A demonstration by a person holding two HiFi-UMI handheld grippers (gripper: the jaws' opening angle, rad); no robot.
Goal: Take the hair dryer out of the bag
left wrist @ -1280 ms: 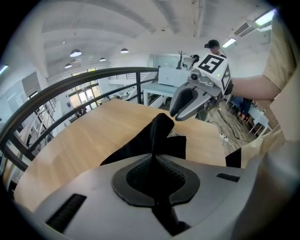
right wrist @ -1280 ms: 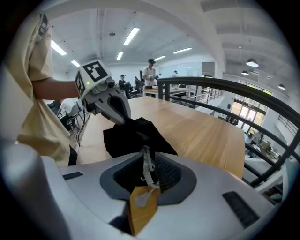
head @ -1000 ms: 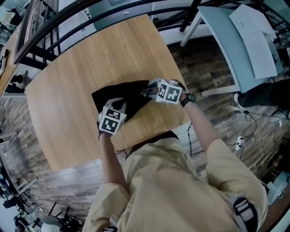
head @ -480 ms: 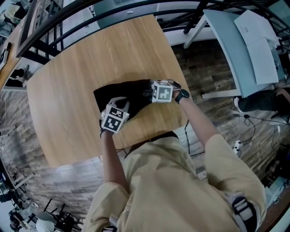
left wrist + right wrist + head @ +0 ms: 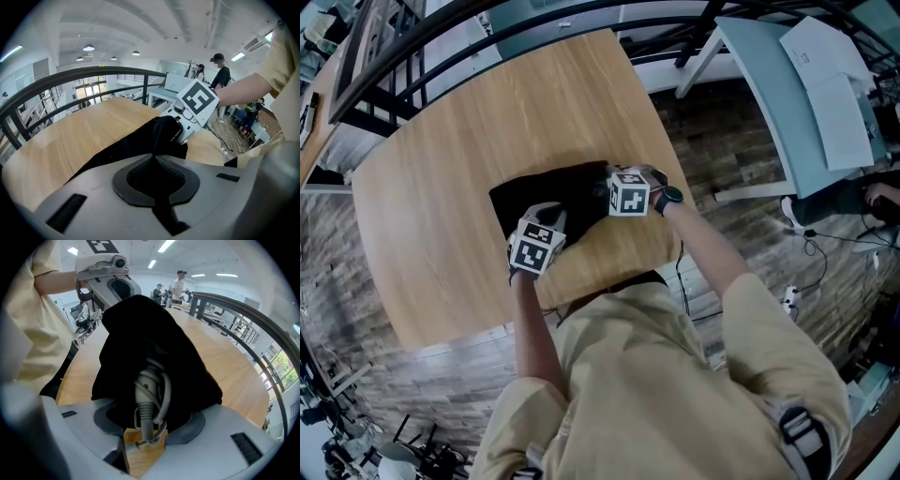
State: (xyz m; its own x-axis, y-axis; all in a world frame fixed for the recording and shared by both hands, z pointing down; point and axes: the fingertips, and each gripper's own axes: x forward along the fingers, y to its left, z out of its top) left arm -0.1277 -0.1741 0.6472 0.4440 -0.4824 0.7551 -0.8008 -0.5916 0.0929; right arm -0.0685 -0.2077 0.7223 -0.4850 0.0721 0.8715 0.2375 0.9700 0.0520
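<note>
A black bag lies on the round wooden table. My left gripper is at its near-left edge, shut on a fold of the black fabric, which it holds raised. The hair dryer's grey handle end, with its coiled cord, pokes out of the bag's mouth. My right gripper stands open, a jaw on either side of that handle, with the pads clear of it. In the left gripper view, the right gripper is at the bag's far end. The rest of the dryer is hidden inside.
The table's near edge runs just below both grippers, next to the person's body. A dark railing curves round the far side. A pale blue desk with papers stands to the right. People stand in the distance.
My right gripper has shifted left and lower toward the bag's mouth, and its marker cube has rolled. The left gripper and the bag have stayed put.
</note>
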